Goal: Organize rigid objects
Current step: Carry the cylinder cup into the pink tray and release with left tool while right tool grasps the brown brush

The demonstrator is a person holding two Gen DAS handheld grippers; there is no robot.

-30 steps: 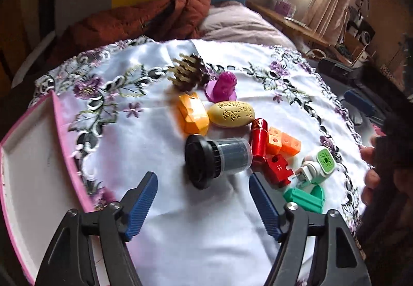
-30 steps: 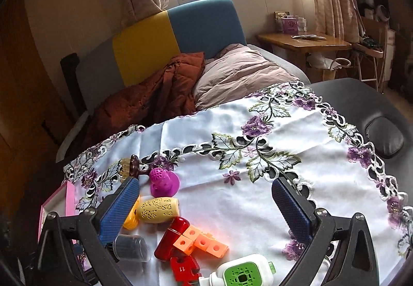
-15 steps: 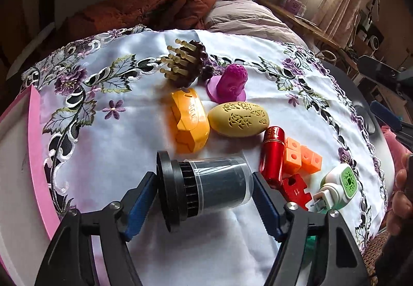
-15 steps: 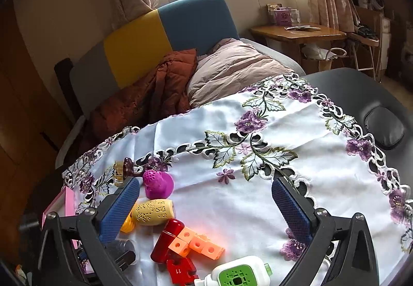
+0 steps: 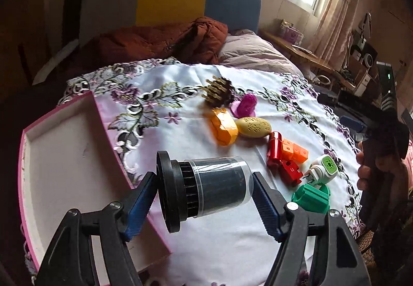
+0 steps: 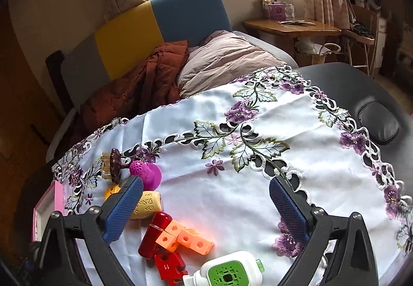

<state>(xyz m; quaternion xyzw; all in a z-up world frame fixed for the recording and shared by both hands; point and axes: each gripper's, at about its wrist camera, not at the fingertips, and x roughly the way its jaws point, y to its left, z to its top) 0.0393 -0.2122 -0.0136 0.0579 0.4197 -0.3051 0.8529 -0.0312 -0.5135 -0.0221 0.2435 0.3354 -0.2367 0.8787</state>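
1. The left hand-held gripper (image 5: pixel 204 195) is squeezing a black jar (image 5: pixel 206 190) between its two blue fingers (image 5: pixel 140 199). The jar is lying sideways, with its wide black lid pointing left and its clear bottom pointing right.
2. The jar is looking lifted off the white cloth (image 5: pixel 180 136), but I cannot tell how high.
3. The pink box (image 5: pixel 103 131) is sitting just to the left of the jar. Its near corner is lying right under the left finger. The inside of the box is showing nothing in it.
4. My guess is that the jar is going into the box, so the next move is going left and down. The jar's long side is running left to right, so the lid end is getting to the box first.
5. The left hand-held gripper is much nearer the box than the right one.
6. The right hand-held gripper (image 6: pixel 205 208) is hanging wide apart over the cloth and is holding nothing.
7. Other toys are waiting on the surface: a red tube (image 5: pixel 274 148), orange blocks (image 5: pixel 295 150), a yellow egg shape (image 5: pixel 254 126), an orange lump (image 5: pixel 224 130), a purple toy (image 5: pixel 245 105), a spiky brush (image 5: pixel 218 91), a green piece (image 5: pixel 311 194) and a white and green plug (image 5: pixel 324 168).
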